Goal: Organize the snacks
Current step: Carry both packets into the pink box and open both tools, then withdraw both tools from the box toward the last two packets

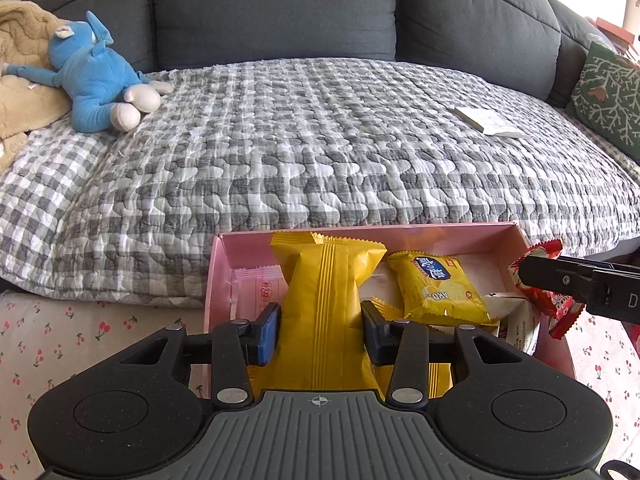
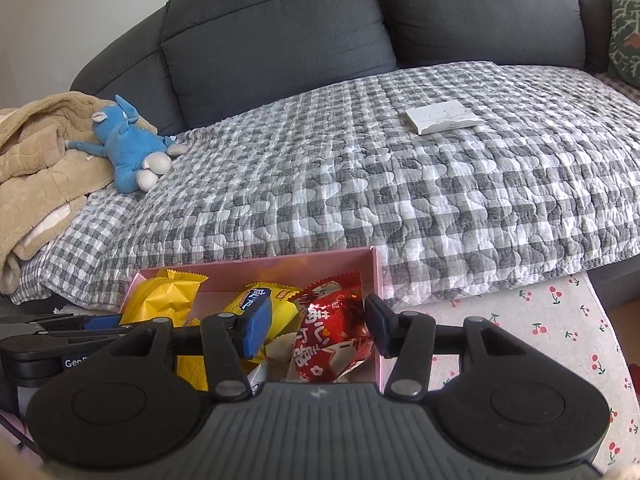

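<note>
Left wrist view: my left gripper (image 1: 320, 330) is pinching a tall yellow snack packet (image 1: 326, 304), one pad on each side of its narrowed middle. The packet stands upright over the pink box (image 1: 520, 240), its crimped top near the box's far wall. Behind it, to the left, a pale pink packet (image 1: 258, 286) lies against the box's left wall. To the right, a smaller yellow biscuit packet (image 1: 438, 290) lies flat on the box floor, with a white packet (image 1: 516, 320) just beside it toward the right wall. At the box's right edge my right gripper enters from the side, with a red packet (image 1: 554, 300) between its fingers.

Right wrist view: my right gripper (image 2: 316, 330) has its pads on either side of the red packet (image 2: 332, 336), which sits tilted in the right near corner of the pink box (image 2: 376, 276). The left pad appears to leave a small gap, so I cannot tell whether the grip is firm. The biscuit packet (image 2: 276, 300) lies to its left, and the tall yellow packet (image 2: 168, 300) stands at the box's left end.

The box rests on a cloth printed with cherries (image 2: 560, 320), its far wall against the front edge of a sofa (image 2: 280, 28) covered by a grey checked quilt (image 1: 320, 140). On the quilt lie a blue plush toy (image 1: 96, 76) at the left end, partly on a tan blanket (image 1: 24, 80), and a white booklet (image 1: 490, 120) toward the right end. A green cushion (image 1: 608, 96) leans at the far right.
</note>
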`<move>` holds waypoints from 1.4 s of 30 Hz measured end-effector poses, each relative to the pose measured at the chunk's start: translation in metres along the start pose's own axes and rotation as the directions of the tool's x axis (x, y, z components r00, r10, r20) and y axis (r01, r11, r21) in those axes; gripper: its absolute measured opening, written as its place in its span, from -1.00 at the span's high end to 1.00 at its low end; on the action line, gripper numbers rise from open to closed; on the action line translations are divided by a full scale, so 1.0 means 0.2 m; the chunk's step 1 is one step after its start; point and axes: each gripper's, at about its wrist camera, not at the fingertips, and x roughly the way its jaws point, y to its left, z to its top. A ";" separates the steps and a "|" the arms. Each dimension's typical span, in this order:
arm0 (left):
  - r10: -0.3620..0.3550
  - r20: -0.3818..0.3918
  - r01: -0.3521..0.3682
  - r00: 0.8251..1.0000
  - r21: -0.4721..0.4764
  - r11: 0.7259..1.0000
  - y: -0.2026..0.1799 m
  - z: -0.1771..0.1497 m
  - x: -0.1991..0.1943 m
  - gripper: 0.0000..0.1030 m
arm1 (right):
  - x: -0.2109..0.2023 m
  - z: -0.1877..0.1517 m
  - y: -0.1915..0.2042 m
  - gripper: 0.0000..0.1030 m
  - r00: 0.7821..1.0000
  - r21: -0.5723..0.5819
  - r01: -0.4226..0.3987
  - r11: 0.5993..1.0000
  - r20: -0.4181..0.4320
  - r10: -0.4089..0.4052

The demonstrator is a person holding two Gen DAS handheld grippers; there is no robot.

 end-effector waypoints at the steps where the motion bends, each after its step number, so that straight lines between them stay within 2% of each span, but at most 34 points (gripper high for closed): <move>1: -0.006 0.003 0.006 1.000 -0.002 1.000 0.00 0.00 -0.01 0.11 | 0.00 0.00 0.00 -0.07 1.000 -0.002 0.000 1.000 0.002 0.000; 2: -0.010 0.007 0.010 1.000 -0.004 1.000 0.00 0.00 -0.01 0.09 | -0.01 0.01 0.00 -0.11 1.000 -0.002 -0.001 1.000 0.003 0.001; 7: -0.021 0.032 0.021 0.999 -0.002 1.000 0.01 0.00 -0.06 -0.31 | -0.05 0.02 0.00 -0.25 1.000 -0.004 -0.005 1.000 0.009 0.005; 12: -0.031 0.040 0.030 0.999 0.005 1.000 0.01 -0.03 -0.11 -0.46 | -0.11 0.02 0.01 -0.34 1.000 -0.017 0.007 1.000 0.010 -0.007; 16: -0.042 0.040 0.041 0.998 0.017 0.999 0.01 -0.07 -0.16 -0.58 | -0.16 0.00 0.02 -0.48 1.000 -0.028 0.009 1.000 0.008 -0.009; 26: -0.062 0.038 0.060 0.997 0.032 0.998 0.04 -0.23 -0.31 -0.75 | -0.28 -0.11 0.10 -0.79 0.999 -0.099 0.030 0.995 -0.013 -0.031; 42: -0.058 0.032 0.057 0.998 0.040 0.998 0.13 -0.54 -0.53 -0.83 | -0.43 -0.34 0.19 -0.94 0.998 -0.124 0.029 0.992 -0.044 -0.034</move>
